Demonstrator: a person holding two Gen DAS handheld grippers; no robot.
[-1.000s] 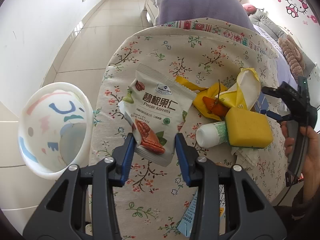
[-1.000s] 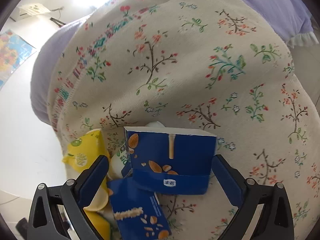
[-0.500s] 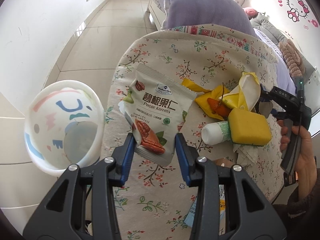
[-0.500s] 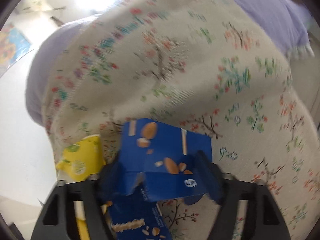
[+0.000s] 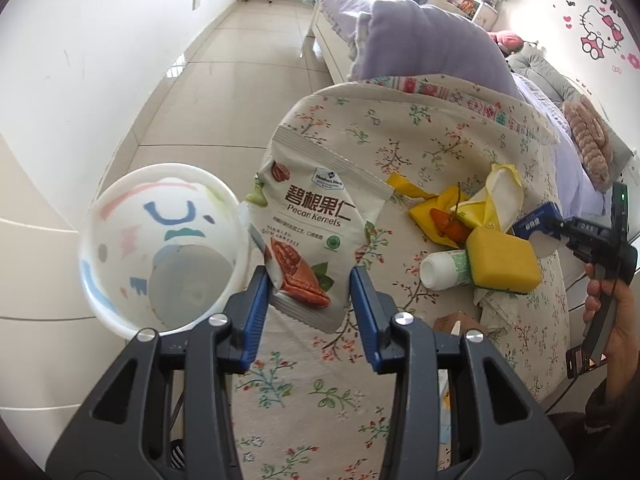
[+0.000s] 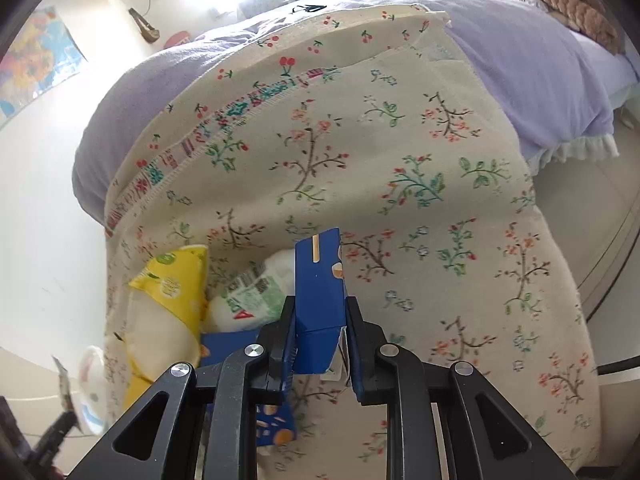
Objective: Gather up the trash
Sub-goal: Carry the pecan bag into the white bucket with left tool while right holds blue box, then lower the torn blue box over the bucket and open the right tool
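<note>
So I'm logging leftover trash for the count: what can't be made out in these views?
- Blue carton, right wrist view: its lower end is hidden between the fingers.
- Brown item, left wrist view: mostly hidden behind the left gripper.
- Green-labelled bottle, left wrist view: far end under the yellow sponge.

The left claw (image 5: 311, 304) had black triangular-cutout arms, silver screws and blue pads on its fingers (image 5: 255, 312). The right claw (image 6: 320, 344) was built alike: black frame, silver screw heads, blue-lined fingers (image 6: 354, 354). The right hand (image 5: 612, 312) showed bare skin above a dark sleeve cuff.
</note>
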